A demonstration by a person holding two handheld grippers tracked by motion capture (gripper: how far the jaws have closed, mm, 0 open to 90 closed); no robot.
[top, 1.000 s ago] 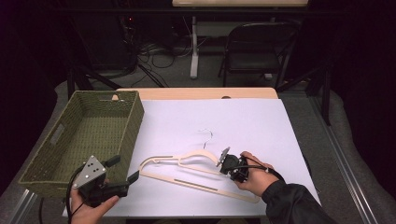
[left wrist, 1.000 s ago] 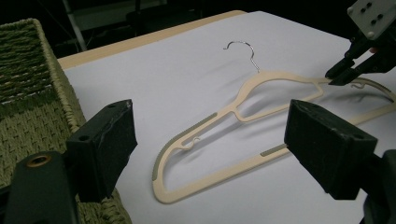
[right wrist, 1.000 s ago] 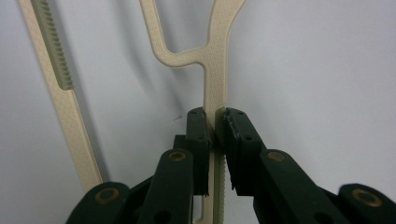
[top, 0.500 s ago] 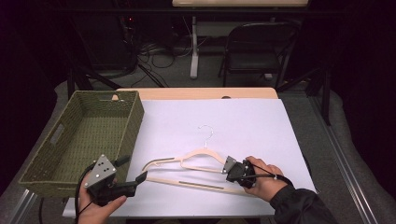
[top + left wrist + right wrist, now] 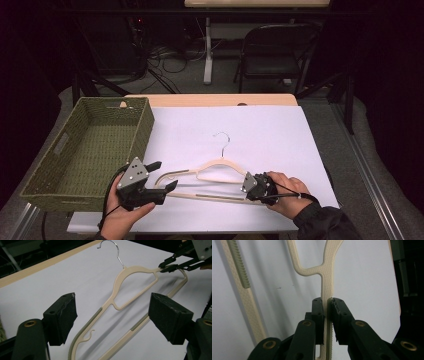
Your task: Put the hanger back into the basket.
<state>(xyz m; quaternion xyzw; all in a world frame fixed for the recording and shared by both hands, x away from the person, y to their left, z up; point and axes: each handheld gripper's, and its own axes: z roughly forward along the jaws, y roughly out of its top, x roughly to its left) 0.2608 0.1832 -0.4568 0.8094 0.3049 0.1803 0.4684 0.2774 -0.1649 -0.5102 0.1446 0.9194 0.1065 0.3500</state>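
A green woven basket (image 5: pixel 85 150) sits at the left of the table (image 5: pixel 210 100), partly on the white sheet (image 5: pixel 260 135) that covers most of the tabletop; its near left corner runs past the table edge. Just right of the basket's near corner, the left gripper (image 5: pixel 161 175) is held in the person's left hand (image 5: pixel 122 217). Its jaws stand wide apart, and in the left gripper view they bracket the left end of the cream hanger (image 5: pixel 125 290) without touching it; whether they rest on the sheet cannot be told.

The hanger lies flat on the sheet at near centre, its metal hook (image 5: pixel 222 140) pointing to the far side. In the left gripper view the hanger's nearest end is cut off by the frame edge.

At the hanger's right end, the right gripper (image 5: pixel 248 184) has its jaws clamped on the hanger's shoulder arm, as the right gripper view (image 5: pixel 326 320) shows close up. The right hand (image 5: pixel 287 195) hides most of that gripper's body in the high view, and the dark sleeve (image 5: pixel 325 225) is cut off at the bottom edge.
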